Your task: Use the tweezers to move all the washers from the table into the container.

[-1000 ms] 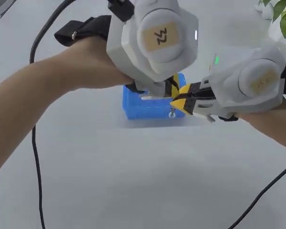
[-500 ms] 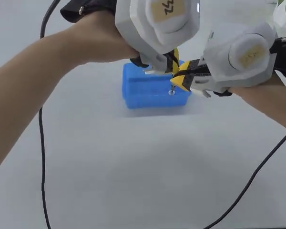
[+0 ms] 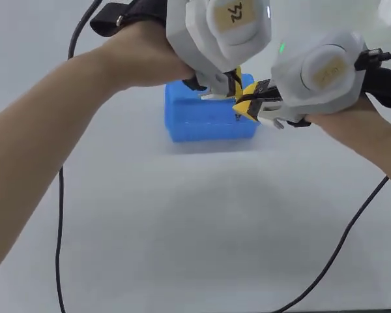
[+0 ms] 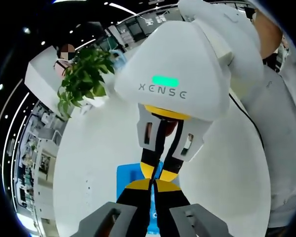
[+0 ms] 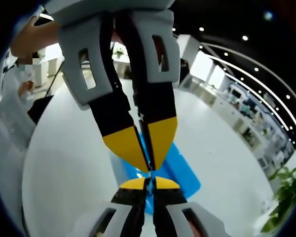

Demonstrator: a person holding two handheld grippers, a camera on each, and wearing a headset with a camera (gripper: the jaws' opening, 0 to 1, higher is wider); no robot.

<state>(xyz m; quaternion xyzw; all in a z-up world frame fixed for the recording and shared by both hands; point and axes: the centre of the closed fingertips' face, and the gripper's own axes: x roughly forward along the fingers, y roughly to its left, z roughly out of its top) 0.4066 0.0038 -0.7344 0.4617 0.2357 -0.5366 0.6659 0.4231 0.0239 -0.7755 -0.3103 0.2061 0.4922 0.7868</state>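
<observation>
The blue container [image 3: 202, 124] stands on the bench [image 3: 182, 228]. Above its right end, as the head view shows it, the left hand-held gripper [image 3: 235, 79] and the right hand-held gripper [image 3: 243, 108] meet tip to tip. Both have their jaws together, and the right one pinches the thin tweezers [image 5: 147, 191].

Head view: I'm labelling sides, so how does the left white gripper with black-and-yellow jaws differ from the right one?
The left gripper points down over the blue rectangular container; the right gripper lies sideways. The left's housing is cut by the top edge; the right's is whole, with a green light. Both are shut, tips meeting.
</observation>
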